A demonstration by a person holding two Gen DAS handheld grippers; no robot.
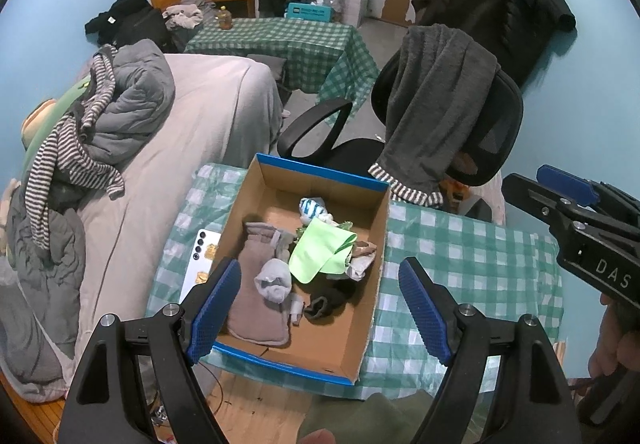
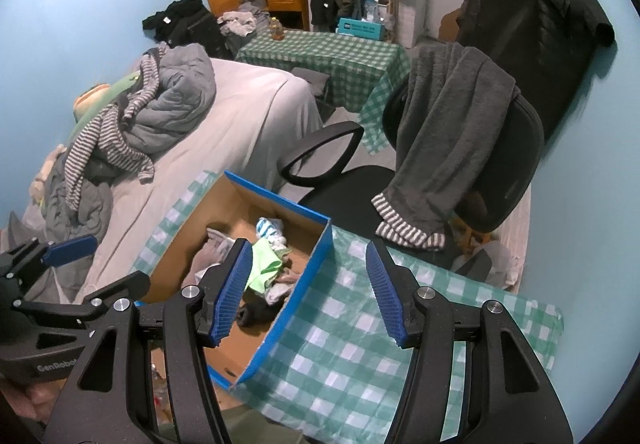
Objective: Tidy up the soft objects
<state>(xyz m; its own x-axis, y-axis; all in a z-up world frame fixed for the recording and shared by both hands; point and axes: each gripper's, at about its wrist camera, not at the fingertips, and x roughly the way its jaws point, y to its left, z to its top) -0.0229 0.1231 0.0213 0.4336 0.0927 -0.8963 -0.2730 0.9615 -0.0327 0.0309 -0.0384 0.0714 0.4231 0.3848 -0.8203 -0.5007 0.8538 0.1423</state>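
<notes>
The box is plain matt brown cardboard inside with a smooth blue printed rim, and it sits on a thin, crinkled, slightly shiny plastic-looking checked tablecloth. Inside lie soft cloth things: a fuzzy taupe fleece pouch, a knitted grey sock and a smooth light green cloth. Both the left gripper and the right gripper are matt black plastic with ribbed blue pads and bright metal pins, and a fluffy dark grey garment hangs over a black mesh chair.
</notes>
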